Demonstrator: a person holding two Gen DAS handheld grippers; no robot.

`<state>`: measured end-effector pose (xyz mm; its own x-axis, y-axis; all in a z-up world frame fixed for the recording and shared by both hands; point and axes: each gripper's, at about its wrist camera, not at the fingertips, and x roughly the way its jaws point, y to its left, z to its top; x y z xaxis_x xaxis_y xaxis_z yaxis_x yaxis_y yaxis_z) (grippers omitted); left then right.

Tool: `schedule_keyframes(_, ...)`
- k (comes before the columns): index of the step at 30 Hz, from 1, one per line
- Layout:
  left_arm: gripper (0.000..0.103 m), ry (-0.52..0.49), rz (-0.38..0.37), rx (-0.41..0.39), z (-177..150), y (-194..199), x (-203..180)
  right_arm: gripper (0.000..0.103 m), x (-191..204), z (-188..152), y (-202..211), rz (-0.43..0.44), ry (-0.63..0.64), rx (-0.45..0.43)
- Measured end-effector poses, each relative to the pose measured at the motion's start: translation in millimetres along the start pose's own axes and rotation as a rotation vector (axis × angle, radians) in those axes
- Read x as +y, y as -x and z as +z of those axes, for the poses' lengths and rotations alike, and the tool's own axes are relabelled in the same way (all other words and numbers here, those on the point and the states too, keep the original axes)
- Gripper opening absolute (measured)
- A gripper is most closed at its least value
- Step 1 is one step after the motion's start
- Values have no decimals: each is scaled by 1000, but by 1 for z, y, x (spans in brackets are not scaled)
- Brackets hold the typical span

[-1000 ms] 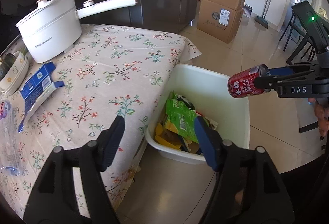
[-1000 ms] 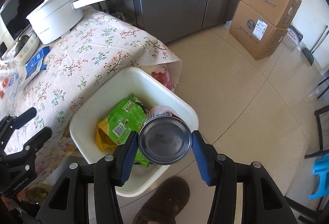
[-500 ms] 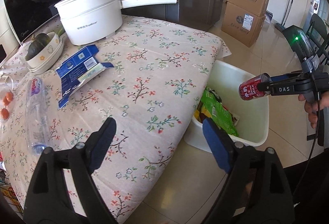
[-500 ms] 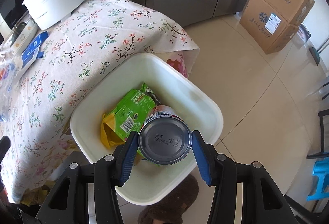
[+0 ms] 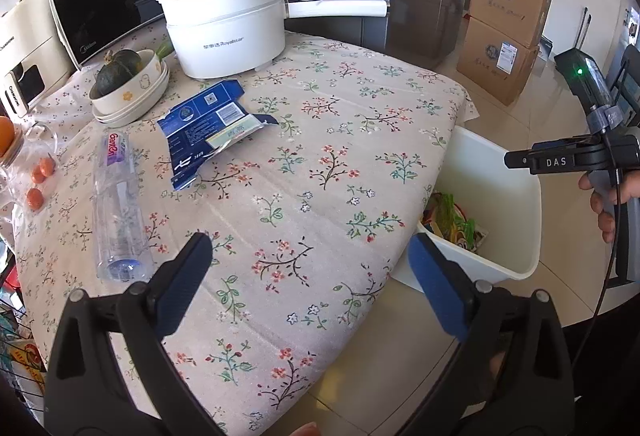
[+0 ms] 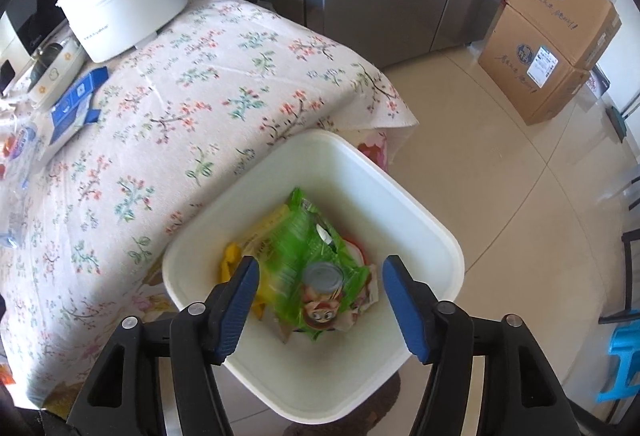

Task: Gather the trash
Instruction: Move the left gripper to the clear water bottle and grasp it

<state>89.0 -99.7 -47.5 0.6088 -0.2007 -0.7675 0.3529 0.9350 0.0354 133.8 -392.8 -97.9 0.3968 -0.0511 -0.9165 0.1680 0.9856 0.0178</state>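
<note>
My right gripper (image 6: 318, 300) hung spread above the white bin (image 6: 420, 203), can (image 6: 322, 278) inside; my left gripper (image 5: 308, 276) gaped over the table (image 5: 320, 139).

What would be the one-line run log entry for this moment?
right tongs: open above bin | can: in bin | left tongs: open, above table

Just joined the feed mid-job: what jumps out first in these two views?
The white bin on the floor at the table's corner, with a can lying on green wrappers inside it, right under the open, empty right tongs. On the floral table, a flattened blue carton and a clear bottle lie ahead of the open left tongs, with a big white pot behind them.
</note>
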Motion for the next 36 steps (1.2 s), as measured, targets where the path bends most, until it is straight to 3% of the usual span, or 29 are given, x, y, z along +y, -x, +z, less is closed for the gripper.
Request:
schedule_keyframes(14, 98, 77, 53, 13, 1, 5, 46, 76, 37, 14, 25, 27, 47, -72)
schedule_keyframes(28, 98, 394, 106, 56, 12, -6, 153, 82, 88, 29, 26, 66, 113, -80)
schedule_keyframes(36, 98, 514, 119, 98, 9, -38, 201, 82, 116, 39, 20, 87, 123, -70)
